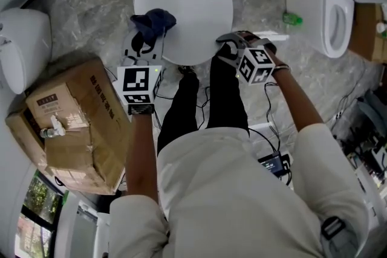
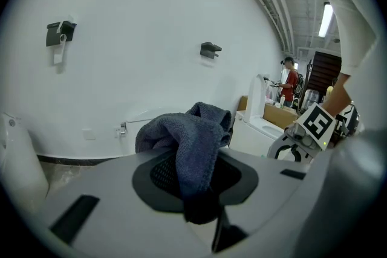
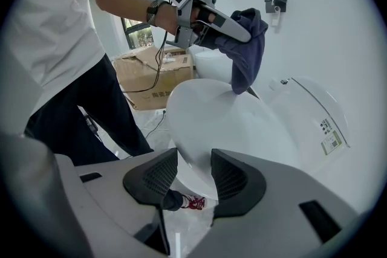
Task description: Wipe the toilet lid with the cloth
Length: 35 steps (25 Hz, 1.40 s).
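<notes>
The person stands at the front of a toilet with its lid point(image 1: 187, 3) closed. The left gripper point(image 2: 199, 181) is clenched on a dark blue cloth point(image 2: 193, 136): the jaws pinch one part of it and the rest bunches up above the pads. In the right gripper view the cloth hangs down from these jaws, and its lower end touches the top of the lid near the left edge. In the head view the cloth sits over the left edge of the lid, toward the front.

The right gripper point(image 3: 193, 160) is at the front right edge of the lid and points downward. Its jaws stand apart and grasp nothing. The white front rim of the lid shows in the gap between the pads, but they do not press on it, and below the rim a red shoe point(image 3: 193, 202) is seen.

A carton box point(image 1: 72, 124) stands on the grey stone floor point(image 1: 91, 15) left of the toilet, and a second toilet point(image 1: 329, 3) stands well apart to the right
</notes>
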Each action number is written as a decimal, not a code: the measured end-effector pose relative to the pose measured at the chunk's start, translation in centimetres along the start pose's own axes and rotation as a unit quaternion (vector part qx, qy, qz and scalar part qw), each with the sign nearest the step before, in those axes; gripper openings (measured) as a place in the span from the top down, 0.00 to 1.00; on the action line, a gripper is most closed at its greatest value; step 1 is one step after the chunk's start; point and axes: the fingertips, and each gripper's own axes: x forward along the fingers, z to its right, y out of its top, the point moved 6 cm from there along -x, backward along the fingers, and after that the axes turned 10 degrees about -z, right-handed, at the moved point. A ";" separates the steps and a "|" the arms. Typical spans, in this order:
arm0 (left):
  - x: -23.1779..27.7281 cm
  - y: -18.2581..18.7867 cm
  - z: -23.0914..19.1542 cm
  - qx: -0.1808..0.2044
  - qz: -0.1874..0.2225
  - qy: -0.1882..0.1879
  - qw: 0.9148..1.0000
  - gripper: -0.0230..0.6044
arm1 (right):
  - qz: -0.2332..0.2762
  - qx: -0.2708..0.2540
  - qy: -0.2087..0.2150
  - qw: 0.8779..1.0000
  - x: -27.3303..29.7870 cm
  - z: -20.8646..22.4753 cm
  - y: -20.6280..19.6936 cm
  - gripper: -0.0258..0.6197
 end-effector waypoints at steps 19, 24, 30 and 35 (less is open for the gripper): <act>4.9 -2.5 0.1 -0.016 -0.034 -0.032 0.999 0.82 | -0.013 0.052 0.057 0.997 4.5 -2.1 -1.7 0.65; 5.2 -3.1 0.7 -0.017 -0.041 -0.044 0.998 0.82 | -0.019 0.072 0.069 0.995 6.0 -2.5 -2.2 0.65; 5.6 -3.5 1.3 -0.020 -0.046 -0.051 0.997 0.82 | -0.032 0.101 0.081 0.991 7.4 -2.8 -3.0 0.65; 5.8 -3.7 1.9 -0.020 -0.057 -0.058 0.997 0.82 | -0.042 0.131 0.089 0.987 8.9 -2.7 -3.2 0.65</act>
